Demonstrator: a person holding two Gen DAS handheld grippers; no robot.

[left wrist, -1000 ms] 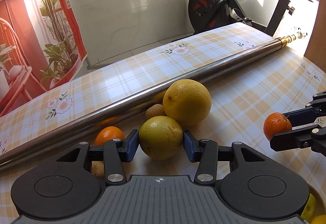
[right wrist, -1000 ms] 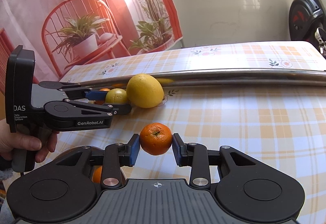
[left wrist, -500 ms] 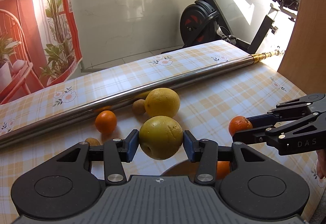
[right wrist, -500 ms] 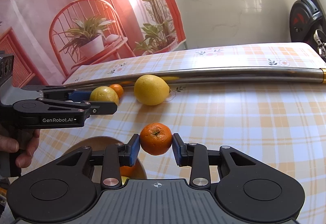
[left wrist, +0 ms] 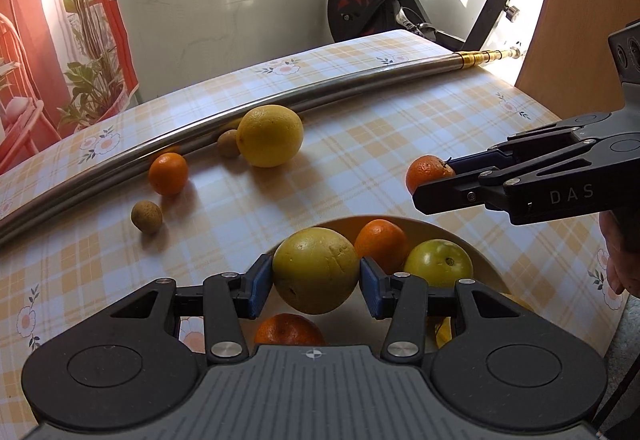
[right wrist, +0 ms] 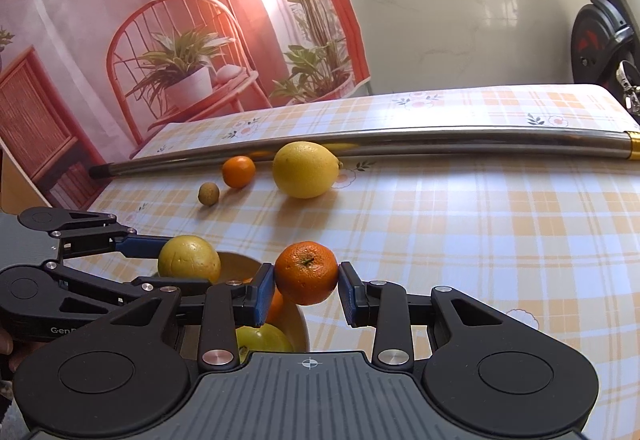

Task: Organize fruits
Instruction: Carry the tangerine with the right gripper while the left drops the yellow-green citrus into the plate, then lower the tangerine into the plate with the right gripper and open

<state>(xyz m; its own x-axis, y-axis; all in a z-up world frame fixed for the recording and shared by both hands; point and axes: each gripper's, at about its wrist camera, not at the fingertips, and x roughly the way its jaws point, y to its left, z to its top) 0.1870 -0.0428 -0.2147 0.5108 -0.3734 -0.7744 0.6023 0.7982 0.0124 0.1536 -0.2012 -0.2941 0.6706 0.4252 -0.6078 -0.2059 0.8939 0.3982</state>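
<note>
My left gripper (left wrist: 316,282) is shut on a yellow-green fruit (left wrist: 315,270) and holds it above a pale bowl (left wrist: 486,266). The bowl holds an orange (left wrist: 380,242), a green apple (left wrist: 438,264) and another orange (left wrist: 289,329). My right gripper (right wrist: 306,290) is shut on a small orange (right wrist: 306,272), just right of the bowl's rim (right wrist: 302,324). The right gripper also shows in the left wrist view (left wrist: 430,180). On the table lie a large yellow citrus (left wrist: 269,135), a small orange (left wrist: 168,173) and two small brown fruits (left wrist: 146,216) (left wrist: 228,138).
A long steel pole (left wrist: 280,100) lies across the checked tablecloth (left wrist: 360,144) behind the loose fruit. An exercise bike (left wrist: 372,0) stands beyond the table. A wooden panel (left wrist: 592,0) stands at the right.
Both grippers have drawn back from the loose fruit with their fruit held. The left gripper now hangs over the bowl, and the right one is beside it.
</note>
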